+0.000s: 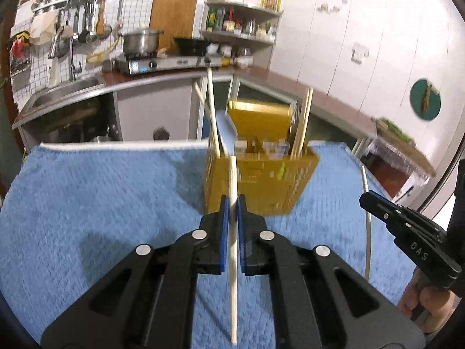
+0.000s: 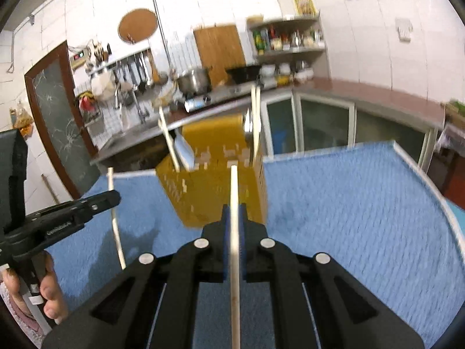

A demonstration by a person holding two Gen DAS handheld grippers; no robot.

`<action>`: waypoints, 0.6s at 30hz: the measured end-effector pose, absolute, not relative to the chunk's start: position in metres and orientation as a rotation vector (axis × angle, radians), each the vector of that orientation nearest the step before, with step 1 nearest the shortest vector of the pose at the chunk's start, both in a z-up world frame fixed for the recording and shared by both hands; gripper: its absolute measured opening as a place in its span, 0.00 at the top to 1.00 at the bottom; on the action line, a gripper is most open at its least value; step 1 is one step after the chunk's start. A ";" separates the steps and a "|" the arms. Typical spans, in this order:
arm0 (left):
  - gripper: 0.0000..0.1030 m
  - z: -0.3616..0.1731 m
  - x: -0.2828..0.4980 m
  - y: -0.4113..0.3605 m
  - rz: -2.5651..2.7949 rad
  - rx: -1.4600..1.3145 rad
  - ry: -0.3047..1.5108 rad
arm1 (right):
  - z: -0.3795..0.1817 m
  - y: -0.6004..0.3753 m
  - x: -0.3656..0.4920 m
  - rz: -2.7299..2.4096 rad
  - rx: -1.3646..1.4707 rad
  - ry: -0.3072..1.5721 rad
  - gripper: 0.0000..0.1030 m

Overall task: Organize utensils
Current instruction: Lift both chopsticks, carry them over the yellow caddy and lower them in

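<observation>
A yellow slotted utensil basket [image 1: 261, 183] [image 2: 215, 192] stands on a blue towel [image 1: 101, 197] [image 2: 363, 212], holding several chopsticks and a white spoon [image 1: 229, 133]. My left gripper [image 1: 232, 203] is shut on a pale wooden chopstick [image 1: 233, 261] that points toward the basket. My right gripper [image 2: 234, 212] is shut on a second chopstick [image 2: 234, 256], its tip over the basket's near rim. Each gripper also shows in the other's view: the right gripper [image 1: 364, 199] with its chopstick [image 1: 368, 226], and the left gripper [image 2: 114, 196] with its chopstick [image 2: 116, 226].
Behind the towel runs a kitchen counter [image 1: 162, 80] with a sink [image 1: 64, 91], a gas stove with a steel pot [image 1: 141, 40] and a black wok [image 1: 191, 45]. A spice shelf [image 1: 241, 26] stands in the corner. A hand [image 2: 49, 288] grips the left tool.
</observation>
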State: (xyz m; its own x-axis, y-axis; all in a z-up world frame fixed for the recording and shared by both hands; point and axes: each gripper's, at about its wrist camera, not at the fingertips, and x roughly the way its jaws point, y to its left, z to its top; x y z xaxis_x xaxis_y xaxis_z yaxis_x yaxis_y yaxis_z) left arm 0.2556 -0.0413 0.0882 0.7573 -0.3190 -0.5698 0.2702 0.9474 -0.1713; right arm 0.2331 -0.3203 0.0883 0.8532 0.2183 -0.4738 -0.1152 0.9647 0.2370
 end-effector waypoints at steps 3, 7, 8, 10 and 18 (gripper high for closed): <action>0.96 0.111 0.257 -0.037 -0.327 -0.091 0.548 | 0.108 -0.326 0.237 0.182 0.236 0.446 0.94; 0.96 0.147 0.262 -0.041 -0.337 -0.092 0.455 | 0.139 -0.331 0.246 0.191 0.262 0.311 0.94; 0.96 0.156 0.264 -0.043 -0.337 -0.084 0.434 | 0.145 -0.330 0.249 0.186 0.257 0.286 0.94; 0.96 0.170 0.269 -0.046 -0.327 -0.064 0.397 | 0.158 -0.331 0.259 0.191 0.256 0.225 0.94; 0.96 0.218 0.300 -0.056 -0.300 -0.052 0.333 | 0.185 -0.331 0.312 0.182 0.279 0.035 0.94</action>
State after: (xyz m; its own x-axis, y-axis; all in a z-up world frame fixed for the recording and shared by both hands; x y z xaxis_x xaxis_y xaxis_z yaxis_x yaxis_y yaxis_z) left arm 0.3001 -0.0565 0.2181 0.9012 -0.2987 -0.3142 0.2817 0.9544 -0.0993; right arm 0.3118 -0.3306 0.1848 0.9831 0.1831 -0.0090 -0.1735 0.9452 0.2765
